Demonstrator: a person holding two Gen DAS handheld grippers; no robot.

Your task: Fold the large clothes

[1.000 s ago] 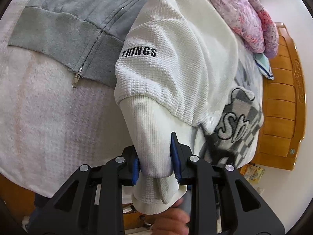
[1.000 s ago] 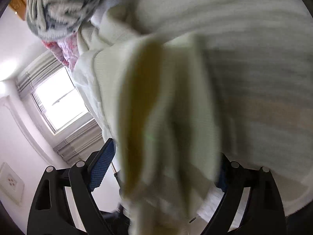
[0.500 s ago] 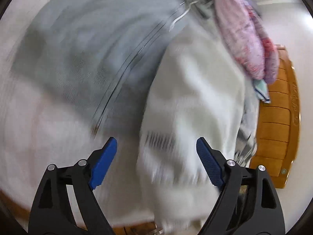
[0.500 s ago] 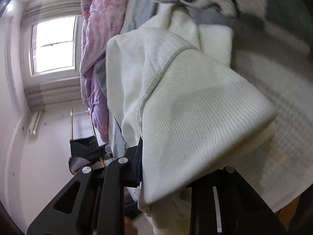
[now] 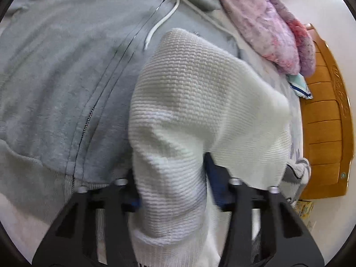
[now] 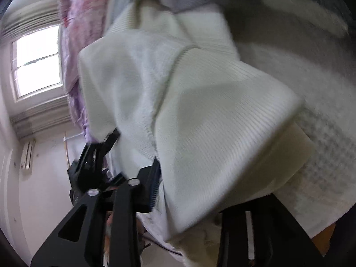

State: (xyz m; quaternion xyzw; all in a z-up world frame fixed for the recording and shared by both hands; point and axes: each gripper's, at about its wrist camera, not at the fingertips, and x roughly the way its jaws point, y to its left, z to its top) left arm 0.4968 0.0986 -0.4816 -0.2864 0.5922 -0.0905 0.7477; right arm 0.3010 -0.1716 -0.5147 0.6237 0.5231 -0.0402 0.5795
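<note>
Left wrist view: the left claw (image 5: 172, 191), spread wide and empty half a second ago, is now clamped on a bunched fold of the white sweater (image 5: 200, 102), which lies on the bed over the gray hoodie (image 5: 66, 66). Right wrist view: the right claw (image 6: 189, 191) stays clamped on another part of the same sweater, blurred. With both ends gripped again, I'd say a fold-over comes next.

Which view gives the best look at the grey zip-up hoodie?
The left wrist view. There the grey zip-up hoodie fills the left half of the frame, in focus, with its zipper, white drawstring and ribbed hem visible beside the white waffle-knit sweater. The right wrist view is blurred, and no hoodie can be identified there.
</note>
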